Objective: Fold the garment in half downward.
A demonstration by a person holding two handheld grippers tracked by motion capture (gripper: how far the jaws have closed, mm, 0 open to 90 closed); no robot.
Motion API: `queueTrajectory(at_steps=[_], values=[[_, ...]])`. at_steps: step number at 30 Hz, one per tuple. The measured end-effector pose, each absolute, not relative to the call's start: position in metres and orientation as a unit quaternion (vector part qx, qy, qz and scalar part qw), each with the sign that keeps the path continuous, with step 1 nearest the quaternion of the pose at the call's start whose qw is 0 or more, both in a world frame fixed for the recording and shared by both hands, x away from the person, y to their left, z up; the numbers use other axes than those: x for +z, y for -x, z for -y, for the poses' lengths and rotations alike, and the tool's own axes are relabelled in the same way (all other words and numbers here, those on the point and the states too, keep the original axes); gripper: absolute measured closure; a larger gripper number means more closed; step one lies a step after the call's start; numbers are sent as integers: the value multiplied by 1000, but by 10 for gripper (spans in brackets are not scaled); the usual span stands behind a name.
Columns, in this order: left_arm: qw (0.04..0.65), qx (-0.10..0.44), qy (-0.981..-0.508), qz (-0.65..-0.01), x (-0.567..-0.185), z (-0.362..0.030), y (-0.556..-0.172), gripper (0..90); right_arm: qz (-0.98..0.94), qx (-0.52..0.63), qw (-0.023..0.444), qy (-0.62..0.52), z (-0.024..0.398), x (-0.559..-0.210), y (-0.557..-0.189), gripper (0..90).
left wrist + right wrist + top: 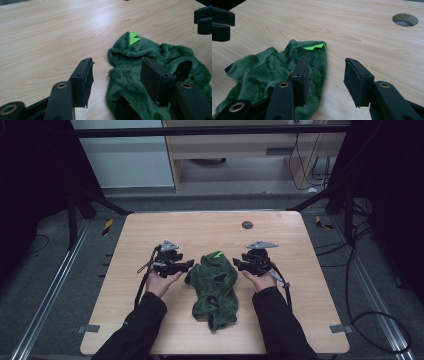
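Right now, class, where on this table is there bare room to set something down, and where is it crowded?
Bare wood runs across the far half of the table, around the round hole, and down both outer sides. It is crowded mid-table, where the left gripper and right gripper flank the green fleece garment.

A wooden table (150, 235) was set on grey carpet (45, 270); beyond it, a pale cabinet (225, 150) was placed against the wall.

No legible text or labels.
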State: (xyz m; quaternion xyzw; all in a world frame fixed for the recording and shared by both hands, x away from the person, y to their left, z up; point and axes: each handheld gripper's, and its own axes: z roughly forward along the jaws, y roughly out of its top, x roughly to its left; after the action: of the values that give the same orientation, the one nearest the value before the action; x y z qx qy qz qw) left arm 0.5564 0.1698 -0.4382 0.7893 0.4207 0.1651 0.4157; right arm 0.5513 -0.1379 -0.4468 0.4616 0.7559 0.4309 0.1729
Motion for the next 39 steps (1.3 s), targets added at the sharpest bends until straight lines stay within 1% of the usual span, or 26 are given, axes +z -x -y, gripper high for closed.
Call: queueTrajectory(at_steps=[15,21,29,33,37,38,39], values=[[383,166,-807,-418,-457,-152,-576,461,-769,412,162,-461,125,-461,-566,580],[373,154,-811,-424,-466,-152,-582,480,-775,404,158,-459,120,-465,-568,581],[358,141,-819,-425,-478,-146,-586,484,-784,392,147,-458,113,-472,-571,574],[354,132,-821,-428,-483,-144,-588,498,-789,383,144,-458,111,-477,-573,571],[351,127,-822,-431,-485,-141,-589,533,-793,376,140,-459,110,-480,-574,573],[350,127,-823,-430,-486,-141,-589,559,-794,370,139,-461,110,-482,-576,576],[350,125,-823,-430,-486,-141,-589,559,-794,370,139,-461,110,-482,-576,576]])
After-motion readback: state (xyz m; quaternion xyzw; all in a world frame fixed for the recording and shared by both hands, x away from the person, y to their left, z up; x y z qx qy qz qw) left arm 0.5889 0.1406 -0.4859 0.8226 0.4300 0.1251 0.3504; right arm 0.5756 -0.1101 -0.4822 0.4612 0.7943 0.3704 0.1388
